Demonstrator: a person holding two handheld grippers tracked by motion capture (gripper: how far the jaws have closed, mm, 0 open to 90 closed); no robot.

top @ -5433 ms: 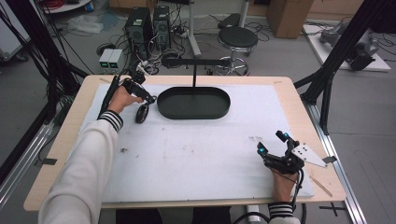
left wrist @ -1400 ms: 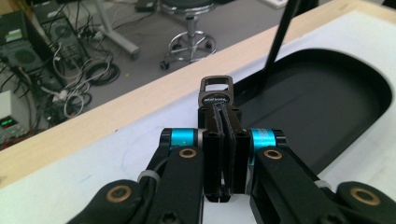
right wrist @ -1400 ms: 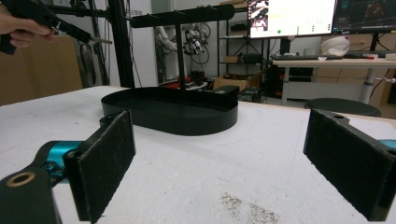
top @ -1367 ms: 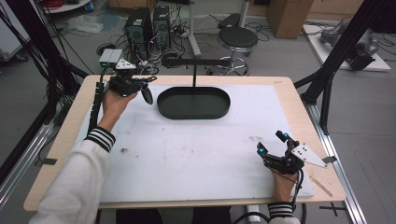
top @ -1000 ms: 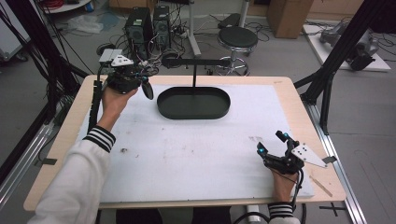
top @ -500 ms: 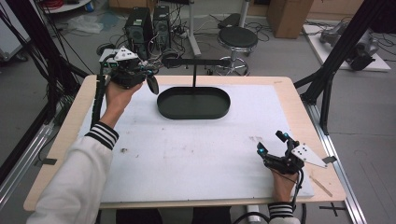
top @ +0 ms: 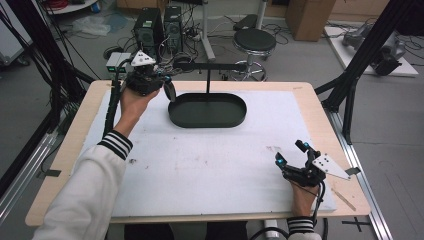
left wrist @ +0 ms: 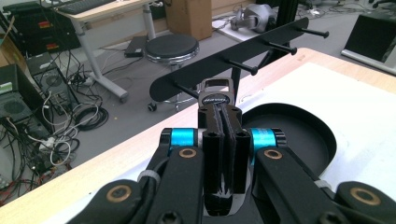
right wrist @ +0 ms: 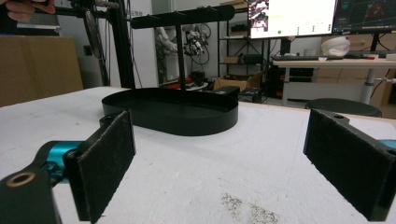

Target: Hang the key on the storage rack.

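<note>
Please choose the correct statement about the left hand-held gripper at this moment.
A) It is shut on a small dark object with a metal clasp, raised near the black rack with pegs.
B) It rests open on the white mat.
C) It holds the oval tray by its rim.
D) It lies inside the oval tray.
A: in the left gripper view, the left hand-held gripper is shut on the small dark object just before the black rack.

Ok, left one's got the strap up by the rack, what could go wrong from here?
1. The strap's metal loop is small and the rack's pegs are thin, so the left gripper may miss and knock the rack.
2. The jaws pinch just the strap's lower part; a bump could let it slip and drop into the tray.
</note>
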